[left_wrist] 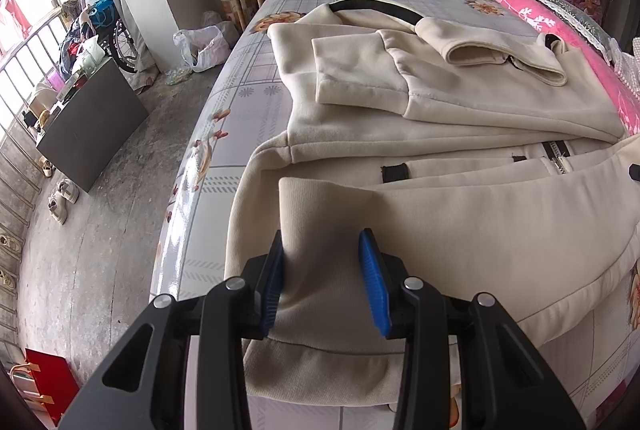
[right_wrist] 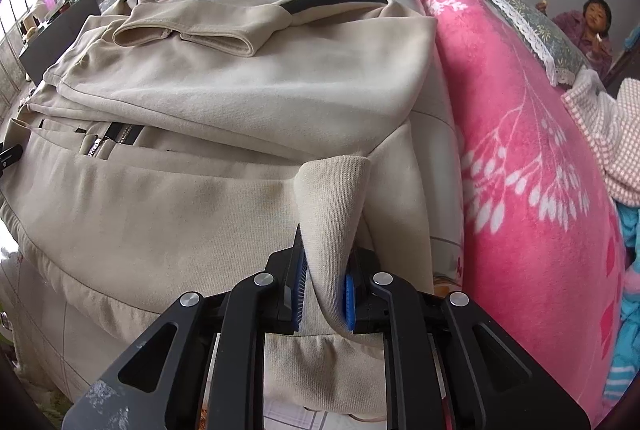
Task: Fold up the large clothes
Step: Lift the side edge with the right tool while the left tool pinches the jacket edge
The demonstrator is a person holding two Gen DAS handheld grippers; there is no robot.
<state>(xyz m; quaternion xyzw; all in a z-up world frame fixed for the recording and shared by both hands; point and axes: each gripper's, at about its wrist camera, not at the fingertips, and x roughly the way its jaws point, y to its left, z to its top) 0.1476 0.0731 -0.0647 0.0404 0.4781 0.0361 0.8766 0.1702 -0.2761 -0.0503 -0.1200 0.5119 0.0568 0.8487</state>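
Observation:
A cream zip-up jacket lies on the bed with its sleeves folded across the body. My left gripper is shut on a raised fold at the jacket's near-left hem; cloth fills the gap between its blue pads. In the right wrist view the same jacket spreads out ahead. My right gripper is shut on the near-right hem corner, which stands up in a curl between the pads. The zipper shows at the left.
The bed has a flowered sheet; its left edge drops to a concrete floor with shoes and a dark board. A pink blanket is banked along the jacket's right side. A person sits at the far right.

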